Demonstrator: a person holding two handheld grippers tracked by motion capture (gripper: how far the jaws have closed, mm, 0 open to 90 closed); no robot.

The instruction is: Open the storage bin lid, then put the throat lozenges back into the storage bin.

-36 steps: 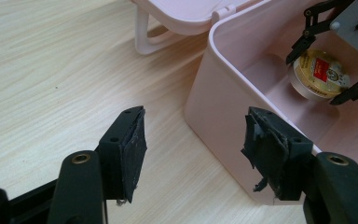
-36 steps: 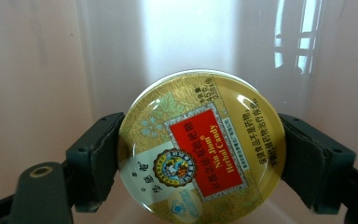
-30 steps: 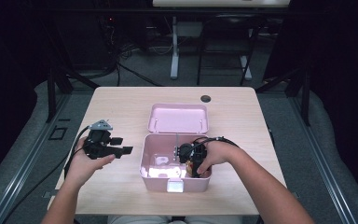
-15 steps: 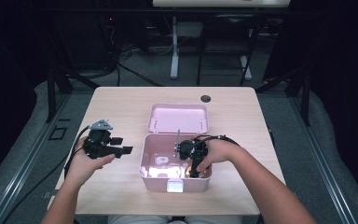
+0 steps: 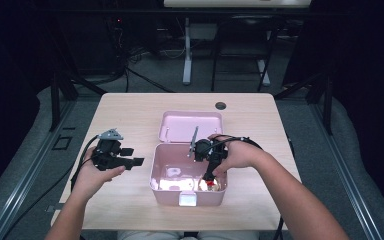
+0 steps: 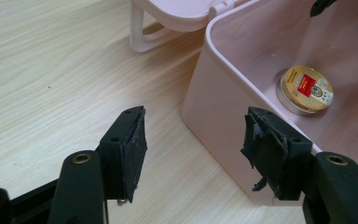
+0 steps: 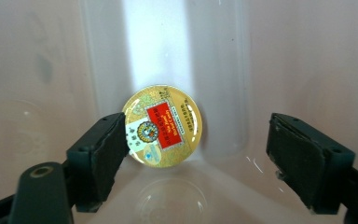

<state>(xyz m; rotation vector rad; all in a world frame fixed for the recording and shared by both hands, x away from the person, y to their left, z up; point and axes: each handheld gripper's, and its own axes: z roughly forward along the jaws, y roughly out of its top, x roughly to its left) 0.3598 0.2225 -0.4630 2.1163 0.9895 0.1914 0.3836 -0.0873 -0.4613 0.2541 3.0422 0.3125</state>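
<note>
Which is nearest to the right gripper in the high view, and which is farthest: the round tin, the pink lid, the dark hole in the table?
From the right gripper, inside the pink box:
1. Round tin, on the box floor right under the gripper.
2. Pink lid, lying open behind the box.
3. Dark hole, near the table's far edge.

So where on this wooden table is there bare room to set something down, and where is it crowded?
Free: the pale wooden table behind the left gripper, left of the open pink lid; also the strip right of the lid, below the dark round hole. Crowded: the pink plastic box, where the right gripper hangs open over a round gold tin.
</note>
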